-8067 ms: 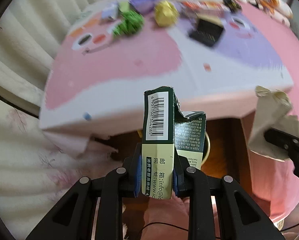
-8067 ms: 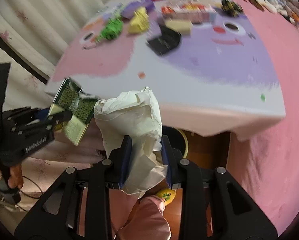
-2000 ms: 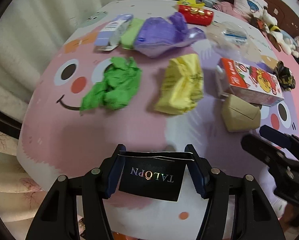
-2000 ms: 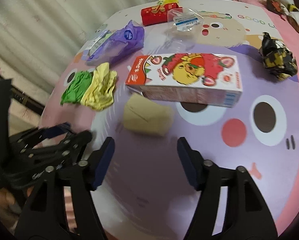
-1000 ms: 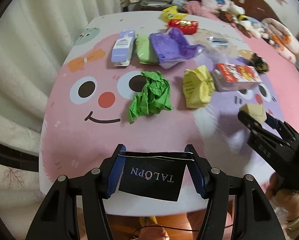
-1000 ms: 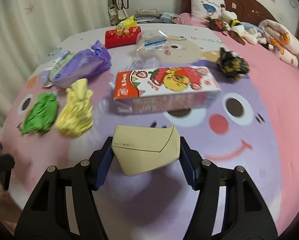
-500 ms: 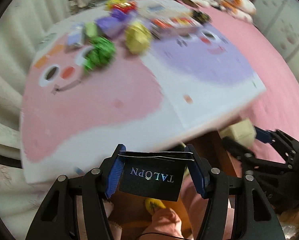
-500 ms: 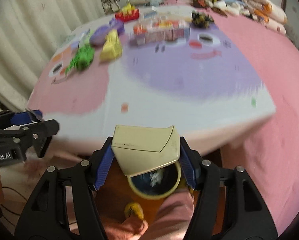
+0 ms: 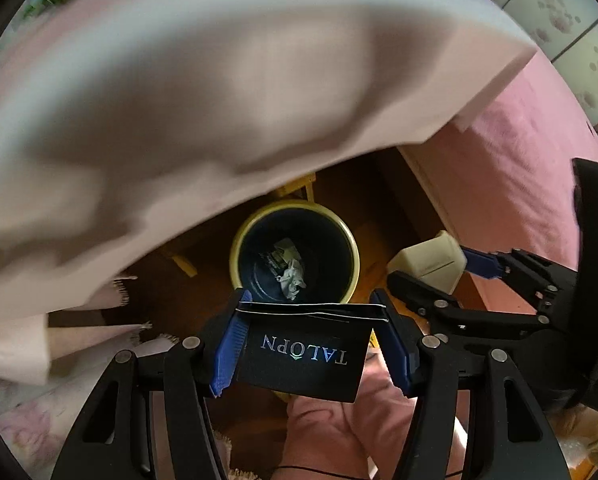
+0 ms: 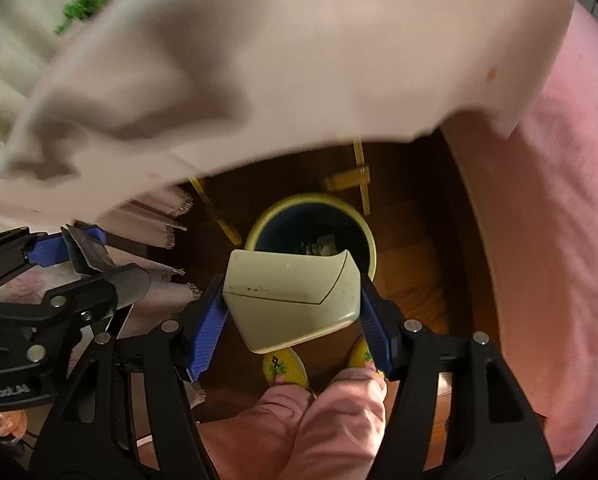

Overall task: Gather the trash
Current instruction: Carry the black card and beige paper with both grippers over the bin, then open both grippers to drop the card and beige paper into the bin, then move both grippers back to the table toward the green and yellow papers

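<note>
My left gripper point(image 9: 311, 346) is shut on a flat black box point(image 9: 303, 354) with silver lettering. The box hangs just above the near rim of a yellow-rimmed dark bin point(image 9: 295, 256) on the floor, which holds some crumpled scraps. My right gripper point(image 10: 291, 312) is shut on a beige carton point(image 10: 291, 300), held over the near rim of the same bin point(image 10: 311, 216). In the left wrist view the right gripper point(image 9: 431, 276) and its beige carton point(image 9: 427, 260) sit just right of the bin. In the right wrist view the left gripper point(image 10: 79, 264) shows at the left edge.
The tablecloth's hanging edge point(image 9: 179, 120) fills the upper half of both views, above the bin. A pink bedcover point(image 10: 547, 240) drops at the right. A person's pink trouser legs point(image 10: 311, 424) and yellow slippers point(image 10: 283, 368) stand just before the bin on the wooden floor.
Both grippers have swung off the tabletop and down below its edge, carrying the black box and the beige carton. The bin now lies right under them.
</note>
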`<state>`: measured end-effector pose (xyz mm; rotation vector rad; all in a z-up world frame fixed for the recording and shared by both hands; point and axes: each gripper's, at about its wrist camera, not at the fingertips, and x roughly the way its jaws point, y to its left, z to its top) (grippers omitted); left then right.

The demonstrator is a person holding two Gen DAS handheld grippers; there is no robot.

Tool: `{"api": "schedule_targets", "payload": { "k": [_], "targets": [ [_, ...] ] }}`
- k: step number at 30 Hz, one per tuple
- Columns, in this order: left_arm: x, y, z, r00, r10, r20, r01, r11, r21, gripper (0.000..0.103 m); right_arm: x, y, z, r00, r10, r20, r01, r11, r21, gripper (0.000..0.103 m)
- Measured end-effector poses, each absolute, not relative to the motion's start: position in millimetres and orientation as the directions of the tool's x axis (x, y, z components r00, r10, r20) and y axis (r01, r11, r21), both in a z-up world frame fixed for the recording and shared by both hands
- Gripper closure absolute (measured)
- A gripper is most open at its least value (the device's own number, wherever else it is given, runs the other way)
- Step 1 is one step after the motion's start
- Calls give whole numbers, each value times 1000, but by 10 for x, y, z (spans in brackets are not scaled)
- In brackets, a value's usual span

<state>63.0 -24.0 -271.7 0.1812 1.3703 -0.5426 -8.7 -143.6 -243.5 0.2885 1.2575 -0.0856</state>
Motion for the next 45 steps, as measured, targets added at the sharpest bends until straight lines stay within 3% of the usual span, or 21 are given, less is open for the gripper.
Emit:
{"api": "schedule_targets", "payload": {
  "k": [3,5,7,10,20,25,33,45],
  "targets": [
    [632,-311,-2934,110,-276,-955,463,864,-197,40,-88,-1512,-2826,295,124,-947,219,956,194,44],
    [650,-357,-3074,117,-273,-955,464,865,-190,31,-32,-1560,-3036,297,155,-942,213,951,223,44],
    [684,-381,-3178,148,-253,-956,451,878,-162,14,29,-1626,-3200,294,176,-939,215,946,245,43],
    [741,-346,-3268,164,-239,-957,412,898,-154,8,114,-1704,-3380,290,187,-938,223,940,257,38],
    [854,-230,-3008,196,-239,-951,345,925,-161,7,306,-1749,-3159,325,176,-929,188,951,246,31],
    [876,-141,-2619,226,-247,-942,317,933,-169,7,337,-1784,-2765,335,159,-929,183,956,230,31],
    [935,62,-1479,350,-239,-906,248,956,-157,7,378,-1765,-1734,382,167,-909,125,965,230,31],
    [1185,381,282,610,-120,-784,89,993,-82,7,804,-1537,80,591,202,-781,-119,979,163,31]
  ]
}}
